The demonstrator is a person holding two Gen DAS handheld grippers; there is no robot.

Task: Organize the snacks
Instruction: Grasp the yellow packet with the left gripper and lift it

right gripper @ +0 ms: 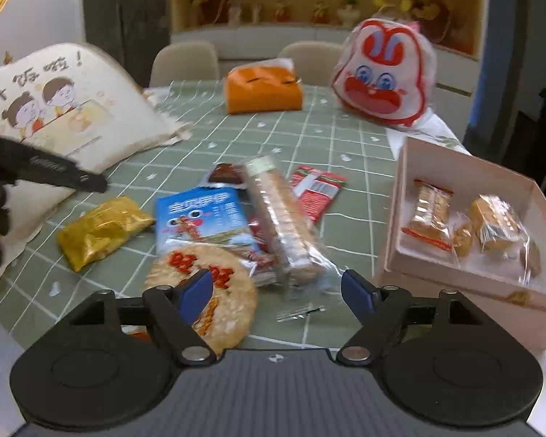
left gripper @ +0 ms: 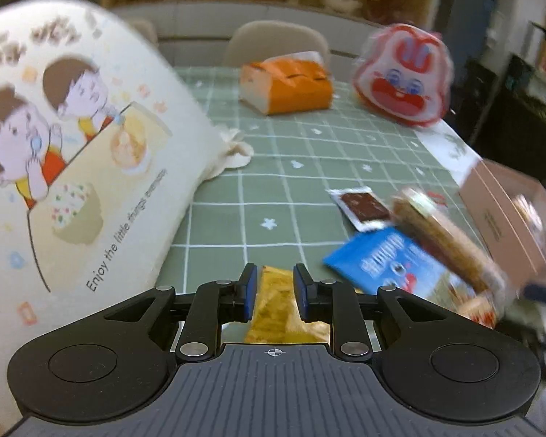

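My left tool point(left gripper: 272, 293) sits narrowly parted over the gold snack packet point(left gripper: 284, 302) on the bench point(left gripper: 273, 189), its blue pads beside the packet without pressing it. My right tool point(right gripper: 278, 293) stands wide open and empty above the round rice cracker point(right gripper: 204, 291) and the long clear biscuit pack point(right gripper: 284, 218). The blue packet point(right gripper: 204, 218) lies between them and the gold one. The pink box point(right gripper: 455, 291) at right holds three wrapped snacks.

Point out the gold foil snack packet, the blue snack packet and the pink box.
gold foil snack packet point(right gripper: 103, 231), right wrist view, packet middle
blue snack packet point(right gripper: 202, 224), right wrist view, printed face
pink box point(right gripper: 451, 291), right wrist view, near wall
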